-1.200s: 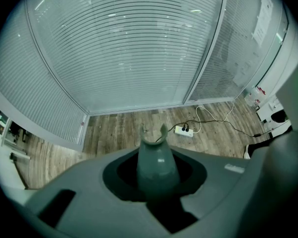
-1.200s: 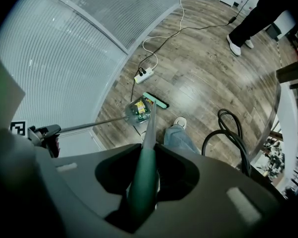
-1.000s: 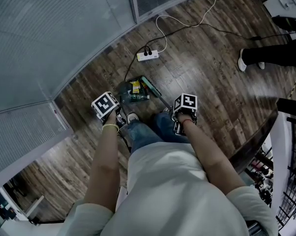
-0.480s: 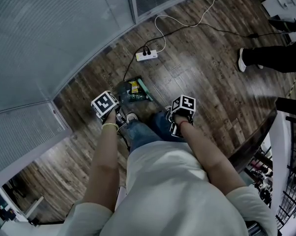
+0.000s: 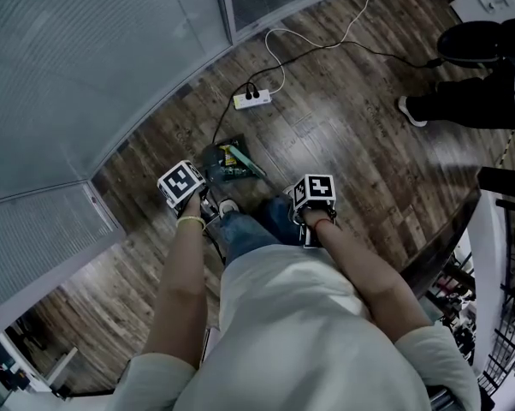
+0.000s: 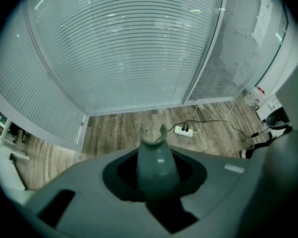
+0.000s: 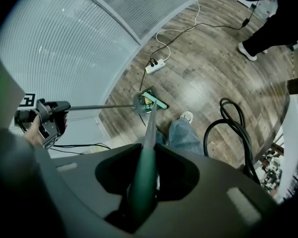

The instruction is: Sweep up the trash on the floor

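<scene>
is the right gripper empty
No, the right gripper is shut on the green broom handle, which runs out from between its jaws.

Dim, cool light fills all views, glare streaks the wooden floor (image 5: 352,144), and both gripper views bend into black corners.

Floor (image 5: 343,144): dark brown, wood-plank grain. Blinds (image 5: 86,67): pale grey-blue, fine horizontal slats. Power strip (image 5: 251,98): white, with black plugs. Left cube (image 5: 181,184) and right cube (image 5: 314,190): white, with black square markers. Dustpan (image 5: 215,157): dark grey-green. Dustpan handle (image 6: 156,167): dull grey-green. Trash (image 5: 231,155): yellow. Broom handle (image 7: 141,182): deep green. Broom head (image 7: 155,101): teal. Jeans (image 5: 249,229): blue. Shirt (image 5: 292,332): off-white. Cable (image 7: 228,128): black.
</scene>
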Demonstrator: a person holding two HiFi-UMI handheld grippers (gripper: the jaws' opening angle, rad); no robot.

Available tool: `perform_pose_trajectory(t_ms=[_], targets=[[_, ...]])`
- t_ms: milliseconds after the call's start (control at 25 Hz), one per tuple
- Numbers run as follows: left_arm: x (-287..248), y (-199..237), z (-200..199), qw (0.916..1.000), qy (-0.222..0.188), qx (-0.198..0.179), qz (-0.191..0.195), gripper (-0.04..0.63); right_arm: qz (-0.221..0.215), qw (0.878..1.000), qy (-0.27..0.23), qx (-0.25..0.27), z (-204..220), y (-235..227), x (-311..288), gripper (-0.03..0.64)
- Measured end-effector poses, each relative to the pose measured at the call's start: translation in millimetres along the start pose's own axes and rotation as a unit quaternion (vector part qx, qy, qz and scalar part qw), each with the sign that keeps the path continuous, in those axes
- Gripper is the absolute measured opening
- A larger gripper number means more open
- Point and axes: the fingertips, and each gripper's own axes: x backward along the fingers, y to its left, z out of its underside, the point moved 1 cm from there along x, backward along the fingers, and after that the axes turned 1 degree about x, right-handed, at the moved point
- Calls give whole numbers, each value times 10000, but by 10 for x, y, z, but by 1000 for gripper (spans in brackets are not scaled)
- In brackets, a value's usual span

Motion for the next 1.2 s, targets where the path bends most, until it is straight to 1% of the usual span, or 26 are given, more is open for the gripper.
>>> perform_pose_trajectory(t_ms=[240, 360, 640, 760, 1000, 1200], targets=[[-12, 4, -9, 10000, -20, 4, 11, 91, -47, 9980, 65, 627, 38, 15, 83, 95], [-9, 13, 4, 10000, 7, -2, 26, 91, -162, 9975, 38, 683, 73, 48, 129, 95], [-59, 17, 24, 10000, 25, -28, 40, 91, -702, 9972, -156, 204, 46, -4, 303, 95], [-72, 16, 14, 10000, 9, -54, 33, 91, -858, 9958, -312, -35, 45, -77, 378, 95], [-39, 13, 12, 10000, 2, -81, 9, 91, -808, 9931, -613, -581, 33, -323, 462, 95], [-41, 24, 28, 9999, 55, -102, 6, 89, -748, 9884, -805, -1050, 20, -525, 480, 95]])
